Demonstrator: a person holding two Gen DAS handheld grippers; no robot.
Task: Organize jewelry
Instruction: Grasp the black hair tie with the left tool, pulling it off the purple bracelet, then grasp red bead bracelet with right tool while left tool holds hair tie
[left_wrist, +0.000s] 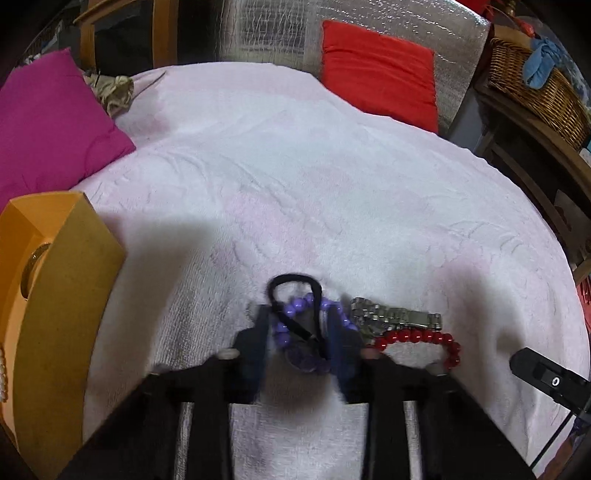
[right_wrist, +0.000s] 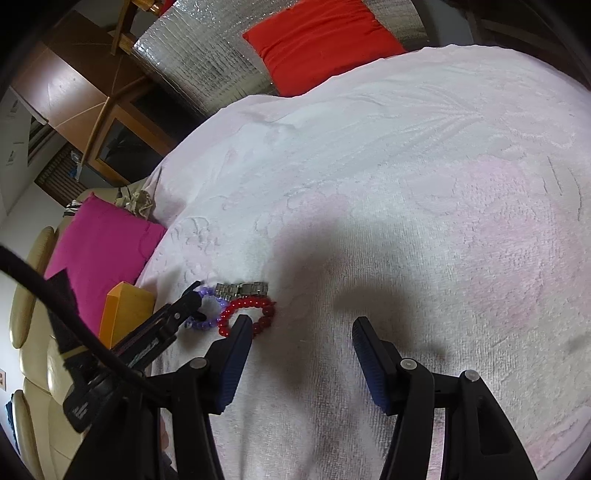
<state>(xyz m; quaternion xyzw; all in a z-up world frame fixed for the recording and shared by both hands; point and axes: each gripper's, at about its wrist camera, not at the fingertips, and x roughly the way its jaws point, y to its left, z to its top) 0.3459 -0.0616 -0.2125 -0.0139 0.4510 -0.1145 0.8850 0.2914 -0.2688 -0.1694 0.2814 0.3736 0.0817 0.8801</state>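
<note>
Three pieces bunched on my white towel-covered bed | left gripper fingers pinch purple bead bracelet for orange box | right gripper gapes empty beside red bead bracelet, steel watch waits

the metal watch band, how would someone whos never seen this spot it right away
Start from the pale towel spread over the bed; near its edge by the orange box lies a small cluster of jewelry. The metal watch band is at the far side of that cluster, touching the red bead bracelet. It alone is silver, flat and linked; its neighbours are round beads.
</note>
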